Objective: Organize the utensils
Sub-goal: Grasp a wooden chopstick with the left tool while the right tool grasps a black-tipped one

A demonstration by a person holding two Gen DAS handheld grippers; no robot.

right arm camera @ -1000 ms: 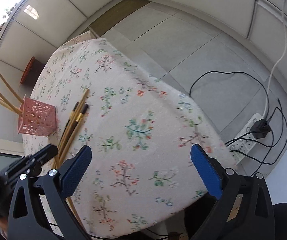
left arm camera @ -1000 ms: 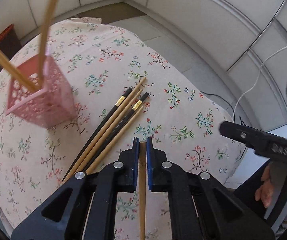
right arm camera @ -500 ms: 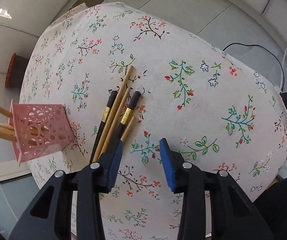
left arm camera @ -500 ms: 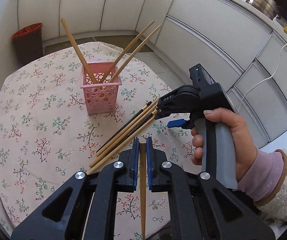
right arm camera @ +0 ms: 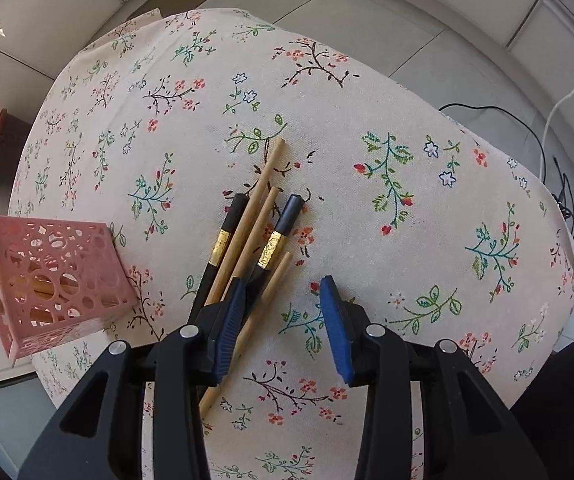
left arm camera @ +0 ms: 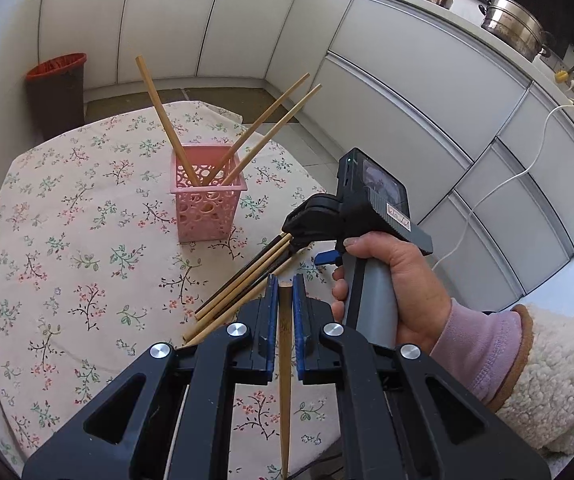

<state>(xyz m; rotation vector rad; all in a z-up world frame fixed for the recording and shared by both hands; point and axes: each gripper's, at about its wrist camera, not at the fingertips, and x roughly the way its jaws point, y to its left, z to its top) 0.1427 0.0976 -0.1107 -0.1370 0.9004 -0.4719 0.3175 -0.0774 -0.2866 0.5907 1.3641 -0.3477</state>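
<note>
Above loose chopsticks (right arm camera: pixel 247 236), right gripper (right arm camera: pixel 283 320), jaws apart.

The left wrist view looks from above the near edge of the table (left arm camera: pixel 67 240), facing far across it toward the cabinets (left arm camera: pixel 427 92), with the right tongs (left arm camera: pixel 311 246) ahead. The right wrist view sits closer, tilted steeply down at the cloth. Both views share the pink basket (left arm camera: pixel 209 208) (right arm camera: pixel 59 276) and the loose chopsticks (left arm camera: pixel 243 284) (right arm camera: pixel 247 236) beside it.
</note>
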